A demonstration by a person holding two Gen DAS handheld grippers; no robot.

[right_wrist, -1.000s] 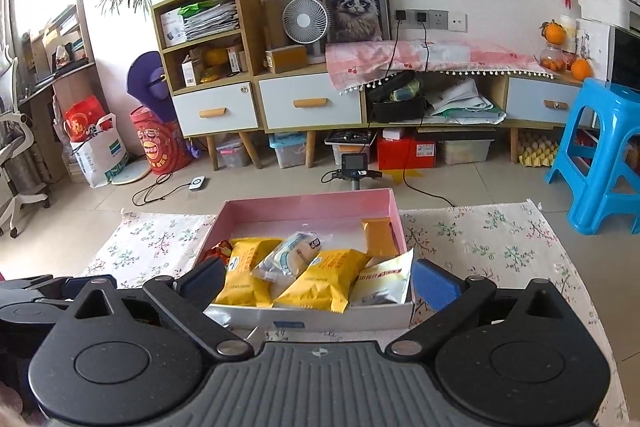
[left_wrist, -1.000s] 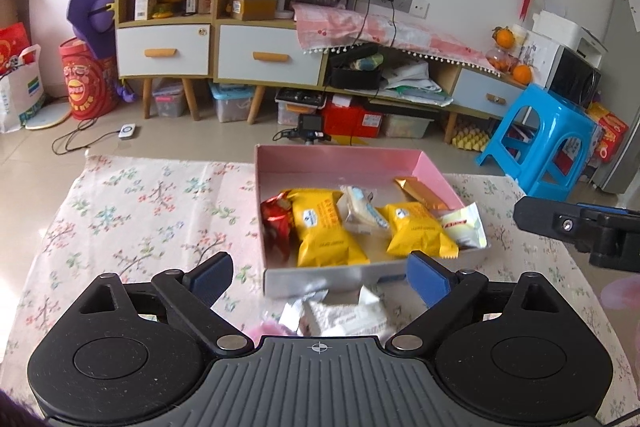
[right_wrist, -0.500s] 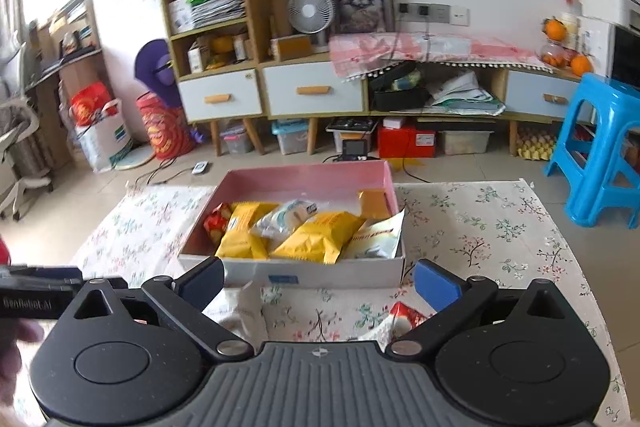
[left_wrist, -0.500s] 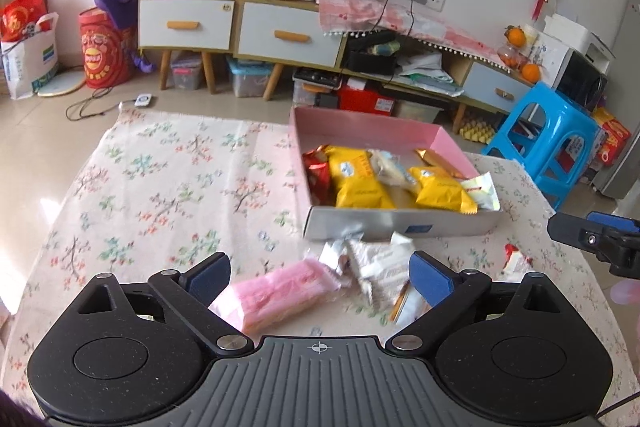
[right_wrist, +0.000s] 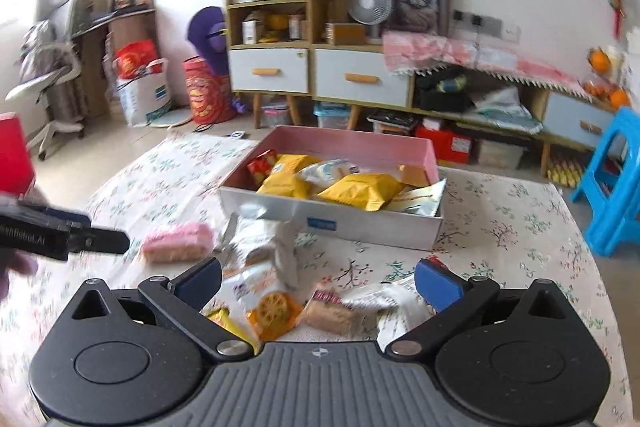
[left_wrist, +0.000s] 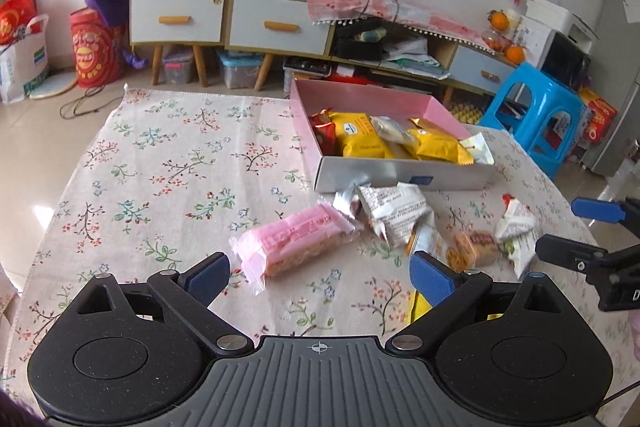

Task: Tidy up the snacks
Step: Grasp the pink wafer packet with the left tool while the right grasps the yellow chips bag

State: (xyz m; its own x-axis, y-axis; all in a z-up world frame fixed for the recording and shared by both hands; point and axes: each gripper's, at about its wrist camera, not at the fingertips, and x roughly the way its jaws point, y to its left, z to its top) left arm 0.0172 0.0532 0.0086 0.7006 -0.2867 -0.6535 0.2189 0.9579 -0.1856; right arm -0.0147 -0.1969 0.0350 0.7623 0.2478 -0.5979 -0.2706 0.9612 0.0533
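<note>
The loose snacks (left_wrist: 394, 217) lie on the cloth (left_wrist: 168, 167) just before the box (left_wrist: 404, 175). Our left gripper (left_wrist: 320, 277) and right gripper (right_wrist: 318, 285) hover spread and empty. These crinkly wrappers overlap, so we could pinch two or drag one away.
</note>
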